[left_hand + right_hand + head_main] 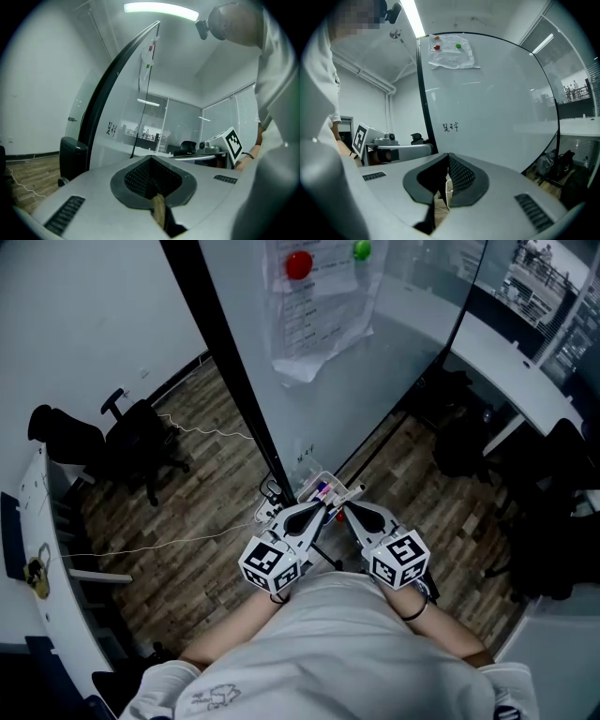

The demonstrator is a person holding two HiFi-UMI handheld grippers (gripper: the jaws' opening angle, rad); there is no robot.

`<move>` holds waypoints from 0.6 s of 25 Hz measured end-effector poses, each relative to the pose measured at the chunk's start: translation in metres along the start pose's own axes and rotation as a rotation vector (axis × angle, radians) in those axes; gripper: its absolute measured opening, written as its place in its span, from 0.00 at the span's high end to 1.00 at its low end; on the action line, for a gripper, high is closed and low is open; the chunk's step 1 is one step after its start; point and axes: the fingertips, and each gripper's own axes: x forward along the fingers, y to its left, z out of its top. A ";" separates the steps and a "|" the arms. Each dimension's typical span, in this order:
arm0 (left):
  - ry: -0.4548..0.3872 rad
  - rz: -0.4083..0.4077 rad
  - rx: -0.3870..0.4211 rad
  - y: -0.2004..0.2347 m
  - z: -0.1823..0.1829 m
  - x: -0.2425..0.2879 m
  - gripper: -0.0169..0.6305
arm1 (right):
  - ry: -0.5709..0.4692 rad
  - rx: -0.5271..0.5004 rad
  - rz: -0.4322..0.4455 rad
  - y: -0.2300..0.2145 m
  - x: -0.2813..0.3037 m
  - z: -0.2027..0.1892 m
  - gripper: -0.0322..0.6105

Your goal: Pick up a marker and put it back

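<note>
A small tray (pixel 330 482) at the foot of the whiteboard (pixel 375 371) holds markers (pixel 322 489) with coloured caps. A white marker (pixel 354 490) lies at the tray's right end. Both grippers point at the tray from just below it, side by side. My left gripper (pixel 325 508) (pixel 151 158) has its jaws together with nothing between them. The jaws of my right gripper (pixel 343 508) (pixel 449 155) also meet at the tip, close to the white marker. No marker is clamped between its pads. A pale sliver shows through the opening behind them, and I cannot tell what it is.
The whiteboard's black frame (pixel 234 371) runs diagonally across the wooden floor (pixel 187 531). A sheet of paper (pixel 314 306) hangs on the board under red and green magnets. A black office chair (pixel 141 442) stands at the left, with thin cables on the floor. Bags and a white desk (pixel 506 352) are at the right.
</note>
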 end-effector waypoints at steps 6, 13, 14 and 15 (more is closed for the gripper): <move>-0.006 -0.005 -0.003 -0.013 -0.003 -0.012 0.96 | -0.016 -0.020 0.016 0.019 -0.013 -0.004 0.93; -0.019 -0.009 0.014 -0.044 -0.002 -0.015 0.96 | -0.045 -0.041 0.018 0.029 -0.045 -0.004 0.93; -0.023 -0.010 0.020 -0.050 -0.001 -0.014 0.96 | -0.049 -0.044 0.020 0.029 -0.050 -0.003 0.93; -0.028 -0.007 0.024 -0.056 0.000 -0.013 0.96 | -0.051 -0.048 0.024 0.029 -0.056 -0.003 0.93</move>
